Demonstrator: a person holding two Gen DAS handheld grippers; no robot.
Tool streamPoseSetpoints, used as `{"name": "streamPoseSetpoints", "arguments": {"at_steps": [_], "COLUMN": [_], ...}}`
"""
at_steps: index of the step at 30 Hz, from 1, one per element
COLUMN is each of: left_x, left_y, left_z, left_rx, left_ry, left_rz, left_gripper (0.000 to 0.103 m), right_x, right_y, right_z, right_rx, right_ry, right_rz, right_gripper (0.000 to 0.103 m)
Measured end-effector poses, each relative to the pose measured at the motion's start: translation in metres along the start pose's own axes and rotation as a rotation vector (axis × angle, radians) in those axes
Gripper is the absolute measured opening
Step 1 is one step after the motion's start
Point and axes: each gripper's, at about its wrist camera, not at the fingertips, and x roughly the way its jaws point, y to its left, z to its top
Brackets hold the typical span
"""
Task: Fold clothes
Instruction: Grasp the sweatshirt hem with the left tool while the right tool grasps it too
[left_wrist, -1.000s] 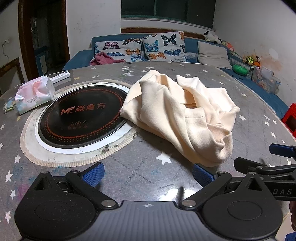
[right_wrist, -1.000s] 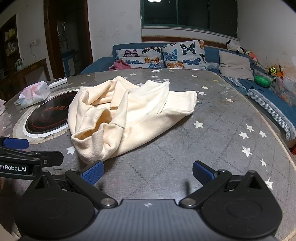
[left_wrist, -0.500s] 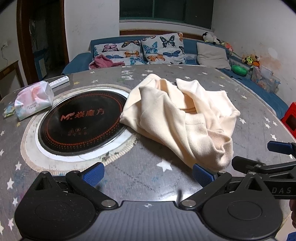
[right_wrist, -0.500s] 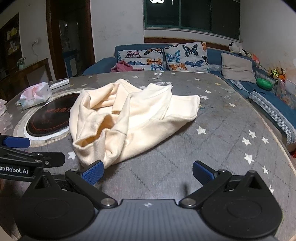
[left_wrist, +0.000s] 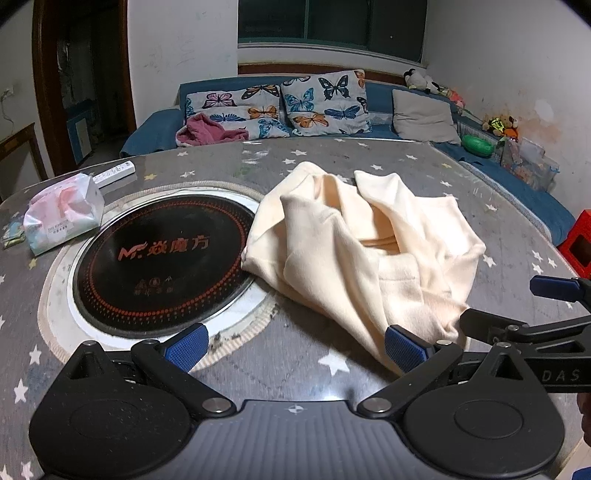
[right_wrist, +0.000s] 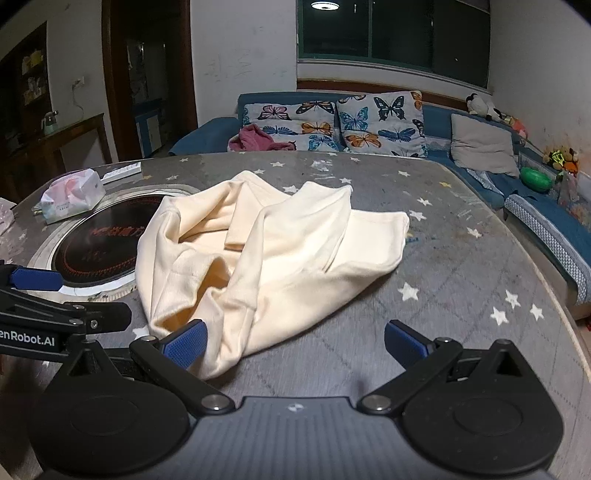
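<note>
Left wrist view: left gripper (left_wrist: 293, 345) spread wide, empty; one cream garment (left_wrist: 365, 251) lies crumpled on the table (left_wrist: 280, 162) ahead-right, against its right finger. Ahead-left: one round cooktop (left_wrist: 162, 258), one tissue pack (left_wrist: 62, 214). Right gripper (right_wrist: 295, 341) spread, left finger at the hem.
</note>
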Motion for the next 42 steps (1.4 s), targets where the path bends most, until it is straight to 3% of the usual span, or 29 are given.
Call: {"name": "streamPoseSetpoints", "arguments": {"at_steps": [11, 14, 19, 29, 32, 34, 35, 36, 37, 42], "left_x": [0.016, 0.021, 0.036, 0.090, 0.109, 0.118, 0.114, 0.110, 0.106, 0.085], "left_y": [0.012, 0.013, 0.014, 0.010, 0.010, 0.012, 0.014, 0.016, 0.018, 0.030], "left_z": [0.028, 0.041, 0.063, 0.103, 0.107, 0.106, 0.105, 0.103, 0.102, 0.094], "left_rx": [-0.017, -0.007, 0.010, 0.018, 0.028, 0.036, 0.031, 0.027, 0.022, -0.002], "left_ry": [-0.009, -0.032, -0.053, -0.034, 0.002, 0.026, 0.020, 0.013, 0.007, -0.026], "left_rz": [0.001, 0.003, -0.012, -0.031, -0.039, -0.040, -0.040, -0.040, -0.040, -0.040], "left_gripper": [0.103, 0.102, 0.086, 0.079, 0.069, 0.043, 0.036, 0.021, 0.012, 0.006], "right_x": [0.022, 0.031, 0.050, 0.096, 0.109, 0.114, 0.117, 0.118, 0.120, 0.122], "right_y": [-0.011, -0.016, -0.028, -0.029, -0.023, -0.017, -0.013, -0.010, -0.008, 0.000], "right_z": [0.031, 0.041, 0.059, 0.091, 0.095, 0.095, 0.095, 0.094, 0.093, 0.086], "right_rx": [-0.003, 0.009, 0.044, 0.076, 0.088, 0.076, 0.067, 0.056, 0.046, 0.005], "right_ry": [-0.011, -0.010, 0.004, 0.034, 0.050, 0.058, 0.064, 0.072, 0.080, 0.109], "right_rz": [0.000, -0.004, 0.007, 0.074, 0.108, 0.128, 0.138, 0.148, 0.156, 0.141], "right_gripper": [0.102, 0.097, 0.090, 0.071, 0.068, 0.064, 0.063, 0.060, 0.055, 0.032]}}
